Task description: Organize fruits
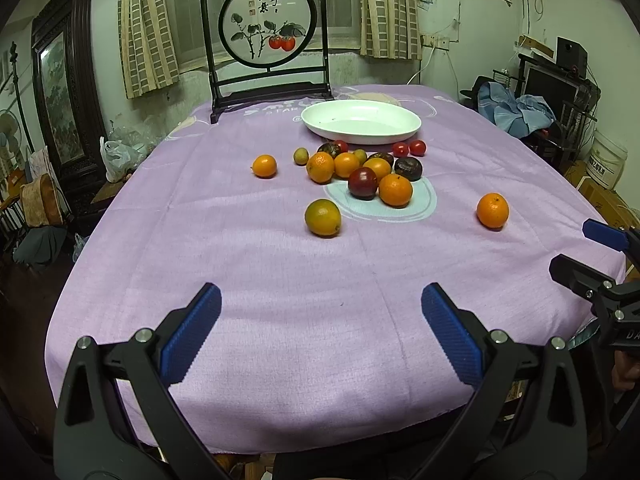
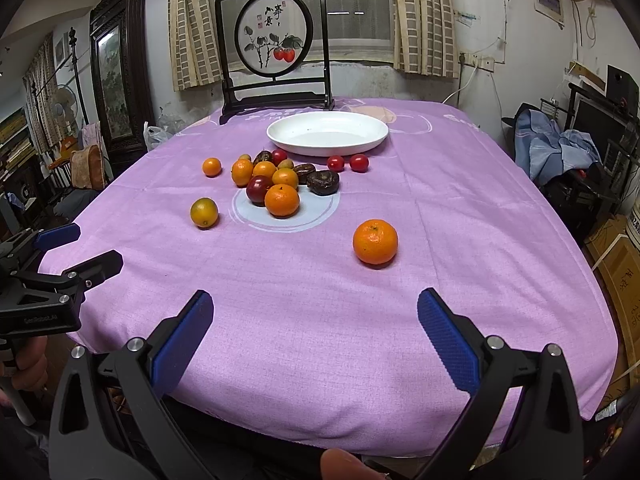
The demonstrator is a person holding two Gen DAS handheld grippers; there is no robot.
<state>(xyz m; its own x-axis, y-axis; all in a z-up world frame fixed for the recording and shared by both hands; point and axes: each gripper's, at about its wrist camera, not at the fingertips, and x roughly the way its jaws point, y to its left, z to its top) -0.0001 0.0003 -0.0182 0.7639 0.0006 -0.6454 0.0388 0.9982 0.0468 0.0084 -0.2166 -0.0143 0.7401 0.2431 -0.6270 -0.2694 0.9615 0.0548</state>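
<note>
A white oval plate (image 1: 320, 125) (image 2: 276, 138) stands empty at the far side of the purple tablecloth (image 1: 280, 280). In front of it lies a cluster of fruit (image 1: 360, 170) (image 2: 276, 180): oranges, dark plums, small red tomatoes. A greenish orange (image 1: 323, 217) (image 2: 204, 212) and a lone orange (image 1: 492, 210) (image 2: 375, 241) lie nearer. My left gripper (image 1: 320, 304) is open and empty above the near cloth. My right gripper (image 2: 314, 308) is open and empty, with the lone orange ahead of it. Each gripper shows at the edge of the other's view.
A framed persimmon painting on a dark stand (image 1: 266, 36) (image 2: 276, 40) stands behind the plate. Another small orange (image 1: 264, 166) (image 2: 211, 167) lies left of the cluster. Cluttered furniture and boxes surround the table on both sides.
</note>
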